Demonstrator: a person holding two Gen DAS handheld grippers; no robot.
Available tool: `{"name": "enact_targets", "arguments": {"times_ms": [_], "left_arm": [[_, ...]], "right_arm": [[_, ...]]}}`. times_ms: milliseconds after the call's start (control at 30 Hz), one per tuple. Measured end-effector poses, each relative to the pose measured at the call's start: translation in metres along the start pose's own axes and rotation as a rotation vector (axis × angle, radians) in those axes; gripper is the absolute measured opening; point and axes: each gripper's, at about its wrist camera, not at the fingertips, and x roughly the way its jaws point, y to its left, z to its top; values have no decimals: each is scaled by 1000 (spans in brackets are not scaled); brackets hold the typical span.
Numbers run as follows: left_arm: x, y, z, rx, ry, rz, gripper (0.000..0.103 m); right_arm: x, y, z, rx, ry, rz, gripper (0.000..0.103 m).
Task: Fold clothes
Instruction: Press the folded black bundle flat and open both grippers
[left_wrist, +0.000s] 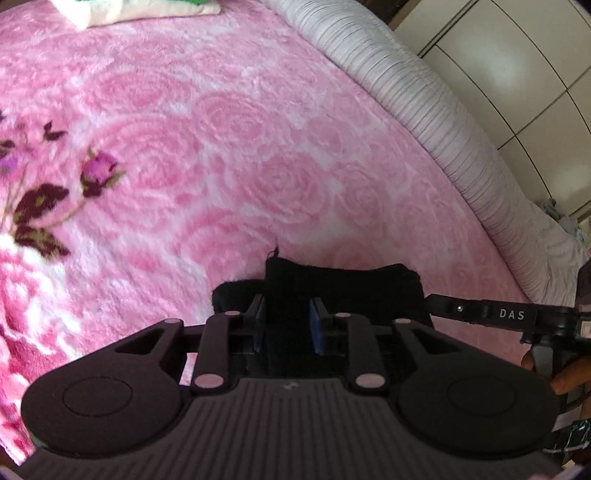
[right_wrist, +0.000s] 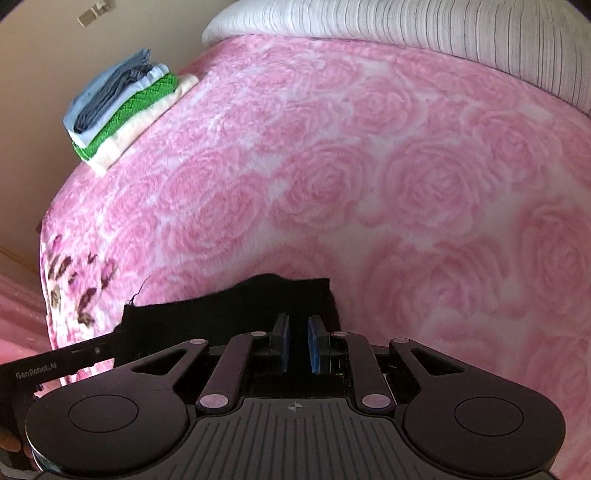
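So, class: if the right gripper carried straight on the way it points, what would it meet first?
The right gripper is closed on the black cloth garment; beyond that, it would probably meet the pink rose-patterned fleece blanket, though depth is unclear.

Black garment (left_wrist: 343, 291), pink rose-patterned blanket (right_wrist: 332, 166), grey-striped bedding (left_wrist: 424, 103), blue, green, cream folded stack (right_wrist: 122, 107).

Black ribbed claw (right_wrist: 295, 341), blue pads (right_wrist: 314, 343), pale rivets

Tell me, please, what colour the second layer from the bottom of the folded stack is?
Bright green, with a zigzag weave, in the folded stack; the right wrist view shows it best.
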Motion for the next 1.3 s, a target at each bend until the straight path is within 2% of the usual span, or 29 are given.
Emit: {"name": "enact_targets", "arguments": {"times_ms": [100, 167, 233, 567, 667, 767, 833, 933, 1067, 1167, 1300], "left_arm": [[0, 4, 3, -44, 9, -20, 18], [-7, 1, 3, -29, -15, -37, 5], [-15, -2, 3, -12, -41, -56, 4], [-14, 19, -19, -74, -116, 32, 5], [-15, 23, -25, -83, -135, 52, 5], [-20, 23, -28, -79, -143, 48, 6], [-15, 28, -29, -89, -136, 48, 7], [0, 35, -30, -89, -134, 43, 9], [0, 32, -24, -45, -123, 51, 10], [-7, 27, -18, -27, -103, 55, 11], [-32, 9, -13, 31, -111, 82, 10]], "right_arm": [[2, 1, 0, 3, 0, -5, 14], [4, 0, 0, 9, 3, -9, 14], [5, 2, 1, -1, 2, -19, 14], [22, 27, -10, -202, 2, -106, 14], [18, 32, -13, -236, -35, -137, 14], [2, 36, -19, -250, -102, -84, 14], [4, 39, -26, -256, -80, -22, 14], [27, 39, -32, -261, -27, -75, 15], [38, 31, -23, -222, -12, -56, 17], [23, 30, -20, -229, -12, -37, 17], [-15, 24, -26, -155, -54, -37, 18]]}}
